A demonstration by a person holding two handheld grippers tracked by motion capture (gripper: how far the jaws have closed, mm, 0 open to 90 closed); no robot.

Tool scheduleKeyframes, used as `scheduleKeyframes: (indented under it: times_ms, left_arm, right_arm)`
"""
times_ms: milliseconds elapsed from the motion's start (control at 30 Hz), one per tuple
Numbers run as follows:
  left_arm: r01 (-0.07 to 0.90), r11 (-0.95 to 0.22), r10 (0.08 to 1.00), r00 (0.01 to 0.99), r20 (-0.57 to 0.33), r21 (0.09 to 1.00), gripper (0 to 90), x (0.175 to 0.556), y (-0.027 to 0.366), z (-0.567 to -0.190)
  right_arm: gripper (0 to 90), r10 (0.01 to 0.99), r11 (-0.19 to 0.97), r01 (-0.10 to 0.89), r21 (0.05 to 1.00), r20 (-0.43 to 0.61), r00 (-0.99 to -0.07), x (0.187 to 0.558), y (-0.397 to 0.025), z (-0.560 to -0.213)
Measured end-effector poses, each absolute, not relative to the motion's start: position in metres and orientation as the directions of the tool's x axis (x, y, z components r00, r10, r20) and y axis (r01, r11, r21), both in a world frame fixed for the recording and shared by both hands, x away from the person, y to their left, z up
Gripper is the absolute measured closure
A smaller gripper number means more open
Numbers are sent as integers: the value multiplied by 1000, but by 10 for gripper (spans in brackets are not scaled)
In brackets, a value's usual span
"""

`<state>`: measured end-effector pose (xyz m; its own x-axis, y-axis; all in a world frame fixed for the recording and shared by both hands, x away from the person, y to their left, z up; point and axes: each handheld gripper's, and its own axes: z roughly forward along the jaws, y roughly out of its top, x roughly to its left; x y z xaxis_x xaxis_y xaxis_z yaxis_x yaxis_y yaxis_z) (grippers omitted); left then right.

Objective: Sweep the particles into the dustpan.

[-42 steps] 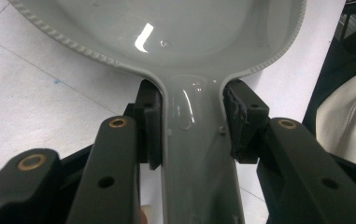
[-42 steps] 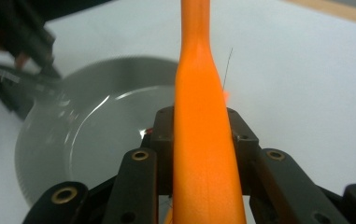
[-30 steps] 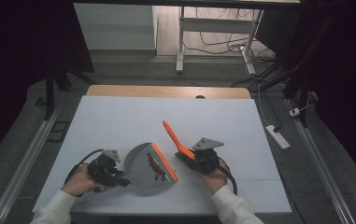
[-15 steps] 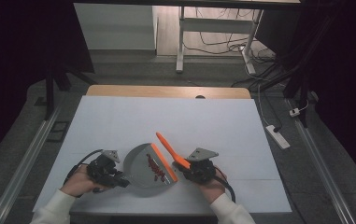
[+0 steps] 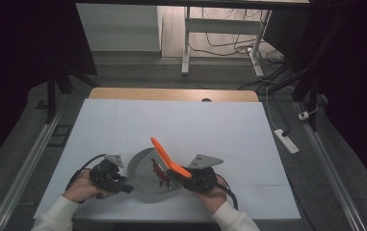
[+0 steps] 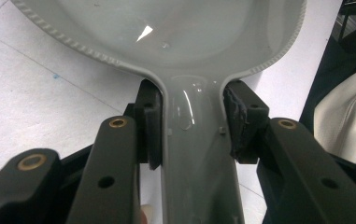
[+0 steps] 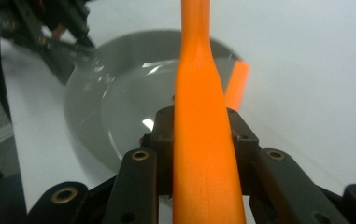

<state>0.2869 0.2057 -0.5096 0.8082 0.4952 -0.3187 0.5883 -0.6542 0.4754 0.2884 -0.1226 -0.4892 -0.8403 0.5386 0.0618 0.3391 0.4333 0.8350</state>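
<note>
Left side first: your left hand-held gripper sits at the near-left of the white surface, its jaws pressed in on the handle of the grey pan; in the left gripper view both pads touch the handle just below where it widens into the bowl. The pan rests flat on the surface, near the front edge, between your two hands. Moving right: there is something small and dark red at the pan's right edge, too blurred to name. Your right hand-held gripper is just beside the pan's right rim, pinching the orange spatula by its handle; the handle rises up and away to the back-left, over the pan. The right gripper view shows the orange handle clamped between the pads, with the pan beyond it. Step in hand, as I judge it: you steady the pan with the left while the right brings the tool to bear on it. The next move likely calls for tipping the spatula's working end down into the bowl while the left holds the pan firm. Count: one pan, one spatula, two hand-held grippers, one red item.
</note>
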Motion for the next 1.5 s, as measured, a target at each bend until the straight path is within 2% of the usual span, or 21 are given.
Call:
scheduleKeyframes:
  times_ms: [433, 867, 1267, 1500]
  left_arm:
    - [576, -643, 501, 815, -291, 505, 616, 287, 205, -509]
    - [606, -552, 575, 774, -265, 573, 616, 286, 211, -502]
    - [640, -482, 616, 733, -287, 599, 616, 281, 216, -500]
    - [673, -404, 672, 678, -299, 620, 615, 275, 221, -498]
  right_arm:
    - [698, 619, 373, 382, 846, 81, -781, 312, -158, -484]
    - [698, 635, 361, 375, 854, 69, -769, 318, -174, -476]
    - [698, 647, 367, 371, 853, 52, -760, 322, -186, -467]
    - [698, 659, 357, 392, 848, 68, -749, 327, -200, -465]
